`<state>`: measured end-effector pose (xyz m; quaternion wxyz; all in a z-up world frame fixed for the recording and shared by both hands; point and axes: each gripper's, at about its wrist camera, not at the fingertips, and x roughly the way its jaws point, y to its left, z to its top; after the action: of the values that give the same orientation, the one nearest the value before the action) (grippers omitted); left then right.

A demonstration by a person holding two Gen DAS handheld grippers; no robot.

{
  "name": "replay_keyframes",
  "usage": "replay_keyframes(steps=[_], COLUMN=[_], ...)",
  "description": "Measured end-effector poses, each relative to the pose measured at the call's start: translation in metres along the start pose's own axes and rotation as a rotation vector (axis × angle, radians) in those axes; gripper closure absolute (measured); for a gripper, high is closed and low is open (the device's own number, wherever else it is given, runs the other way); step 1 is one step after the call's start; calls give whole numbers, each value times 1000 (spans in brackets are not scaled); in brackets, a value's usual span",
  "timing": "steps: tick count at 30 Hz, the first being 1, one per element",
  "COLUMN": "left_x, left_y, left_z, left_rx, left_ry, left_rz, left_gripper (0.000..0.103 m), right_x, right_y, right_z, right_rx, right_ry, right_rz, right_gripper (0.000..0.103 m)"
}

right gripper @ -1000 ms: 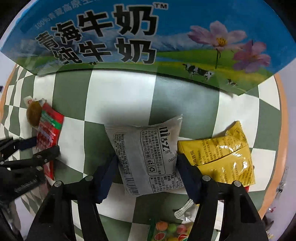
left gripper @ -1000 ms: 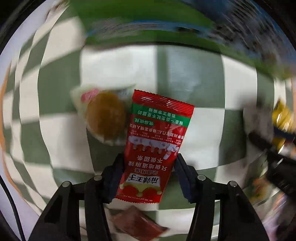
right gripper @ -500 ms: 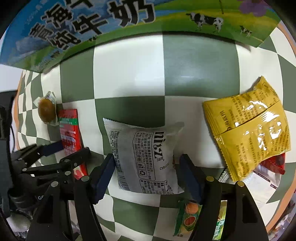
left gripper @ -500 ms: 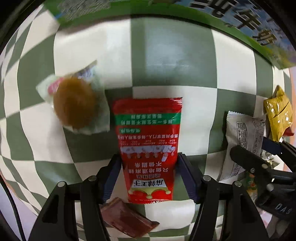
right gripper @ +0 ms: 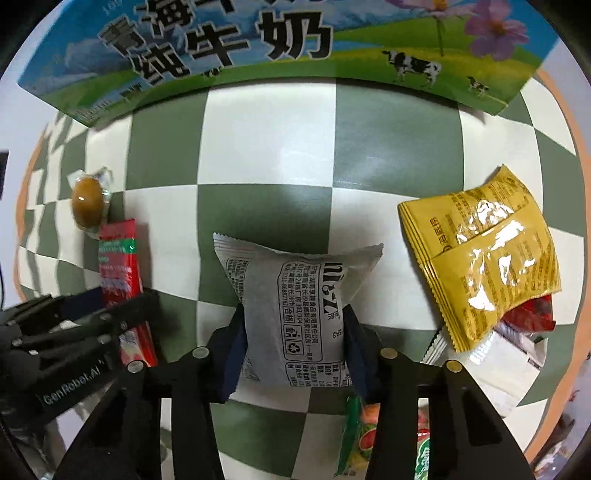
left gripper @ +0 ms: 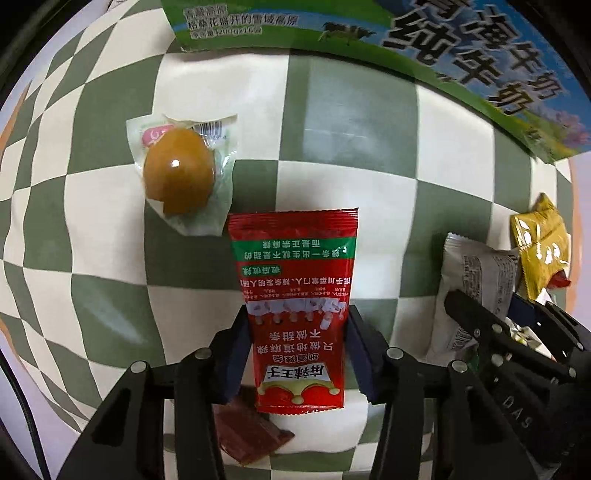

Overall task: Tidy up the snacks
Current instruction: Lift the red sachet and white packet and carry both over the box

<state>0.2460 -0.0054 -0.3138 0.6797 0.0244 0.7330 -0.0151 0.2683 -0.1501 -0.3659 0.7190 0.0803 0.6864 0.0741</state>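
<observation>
Both tools loaded. Left tool (left gripper: pixel 297 354) clamped on red sachet (left gripper: pixel 293 291), well below milk carton (left gripper: pixel 369 33). Right tool (right gripper: pixel 293 347) closing on grey pouch (right gripper: pixel 295 302), pads already pinching. Lift straight, slow; avoid dragging yellow bag (right gripper: pixel 484 254) beside pouch.

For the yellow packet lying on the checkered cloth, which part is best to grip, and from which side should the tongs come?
Probably best from straight above, pinching the yellow packet across its narrower width near the upper end. It lies flat on the checkered cloth, and that end is free on both sides. Its lower end rests on a red wrapper and other packs, so a grip there might catch them too.
</observation>
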Motion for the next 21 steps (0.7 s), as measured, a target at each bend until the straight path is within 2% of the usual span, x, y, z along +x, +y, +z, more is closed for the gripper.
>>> replay_keyframes(steps=[8, 9, 15, 19, 21], left_x=[-40, -52, -123, -185, -210], left_y=[11, 26, 28, 14, -1], left_z=[-5, -2, 5, 40, 68], left_rx=[9, 11, 29, 63, 81], left_ry=[-47, -53, -151, -229, -268], left_rz=[-58, -67, -167, -233, -265], left_gripper=[58, 58, 58, 57, 57], right_x=[-29, -40, -122, -184, -207], right_y=[-21, -24, -37, -31, -25], right_z=[-9, -6, -4, 21, 42], right_rx=[56, 61, 62, 52, 49], right_ry=[-16, -25, -126, -233, -280], right_rz=[112, 130, 234, 282, 306], right_gripper=[56, 56, 56, 56, 56])
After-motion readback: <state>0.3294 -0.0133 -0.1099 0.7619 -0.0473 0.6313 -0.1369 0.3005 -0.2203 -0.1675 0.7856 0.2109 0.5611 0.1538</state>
